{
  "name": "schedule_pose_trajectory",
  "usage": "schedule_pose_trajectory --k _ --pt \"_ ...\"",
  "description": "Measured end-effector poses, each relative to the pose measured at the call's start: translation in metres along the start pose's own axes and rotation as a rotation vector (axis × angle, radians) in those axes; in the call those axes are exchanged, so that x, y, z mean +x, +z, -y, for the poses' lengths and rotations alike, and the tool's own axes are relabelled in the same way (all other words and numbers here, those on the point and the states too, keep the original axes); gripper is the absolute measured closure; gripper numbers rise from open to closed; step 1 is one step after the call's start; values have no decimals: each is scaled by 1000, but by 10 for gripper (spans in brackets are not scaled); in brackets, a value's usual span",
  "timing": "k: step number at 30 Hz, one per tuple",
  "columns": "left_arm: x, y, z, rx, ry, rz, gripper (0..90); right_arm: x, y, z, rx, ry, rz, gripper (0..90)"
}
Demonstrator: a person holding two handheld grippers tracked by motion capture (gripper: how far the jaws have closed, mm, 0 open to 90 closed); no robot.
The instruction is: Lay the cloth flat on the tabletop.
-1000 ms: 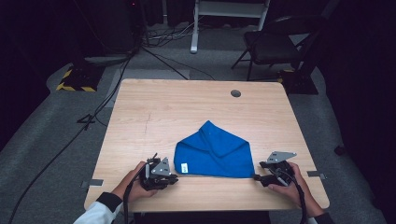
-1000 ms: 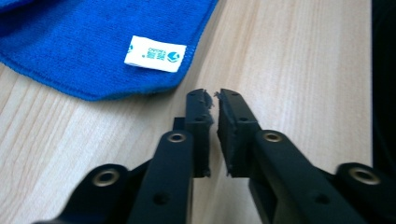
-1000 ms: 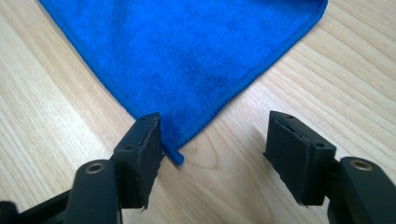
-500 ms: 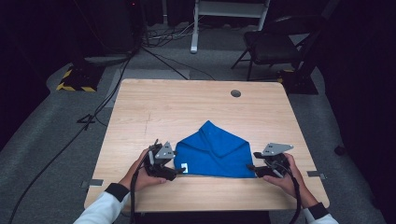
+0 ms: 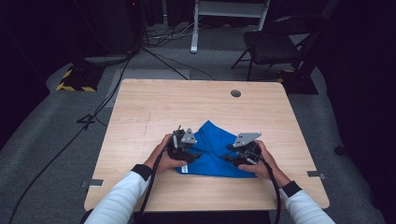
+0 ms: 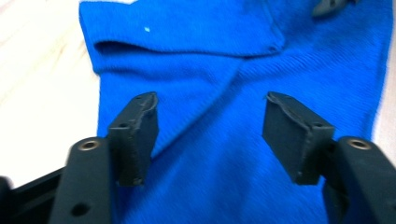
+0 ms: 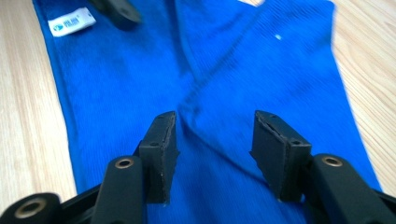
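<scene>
A blue cloth [image 5: 212, 142] lies folded on the near half of the wooden table [image 5: 154, 116], with a white label [image 5: 184, 168] at its near left corner. My left gripper [image 5: 195, 155] hovers over the cloth's left part and points right. Its jaws have just been closing and stand open [image 6: 210, 126], with flat cloth [image 6: 219, 60] below them and none pinched. My right gripper [image 5: 227, 157] is over the right part and points left. Its jaws have also just been closing and are still apart [image 7: 215, 140] above overlapping cloth layers [image 7: 261, 60], near the label [image 7: 71, 22].
A round cable hole [image 5: 236, 93] sits near the table's far edge. Behind the table stand a dark folding chair [image 5: 275, 44] and a white stand [image 5: 229, 9]. Cables [image 5: 93, 116] run over the grey floor on the left. Bare wood surrounds the cloth.
Both hands have moved inward from the cloth's near outer corners to above the cloth, and now face each other much closer together. The cloth has stayed where it was.
</scene>
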State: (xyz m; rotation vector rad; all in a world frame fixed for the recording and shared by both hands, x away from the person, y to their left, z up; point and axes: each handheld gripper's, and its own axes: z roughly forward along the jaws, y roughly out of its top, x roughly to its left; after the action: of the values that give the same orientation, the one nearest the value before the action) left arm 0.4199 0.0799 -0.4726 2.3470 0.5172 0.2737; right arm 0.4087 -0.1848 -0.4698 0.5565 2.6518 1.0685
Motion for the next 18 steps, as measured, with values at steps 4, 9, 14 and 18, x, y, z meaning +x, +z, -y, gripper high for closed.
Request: schedule_pose_trajectory --k 4,9,14,18 --pt "6 9 -2 16 15 18 434 1 13 -6 25 -33 -17 535" --pt "9 16 -1 43 51 26 622 1 28 -8 67 -72 -19 642" --pt "13 16 2 42 63 7 810 -1 29 -8 67 -63 -3 799" --pt "16 15 3 41 69 -4 882 -5 25 -7 56 -48 23 879"
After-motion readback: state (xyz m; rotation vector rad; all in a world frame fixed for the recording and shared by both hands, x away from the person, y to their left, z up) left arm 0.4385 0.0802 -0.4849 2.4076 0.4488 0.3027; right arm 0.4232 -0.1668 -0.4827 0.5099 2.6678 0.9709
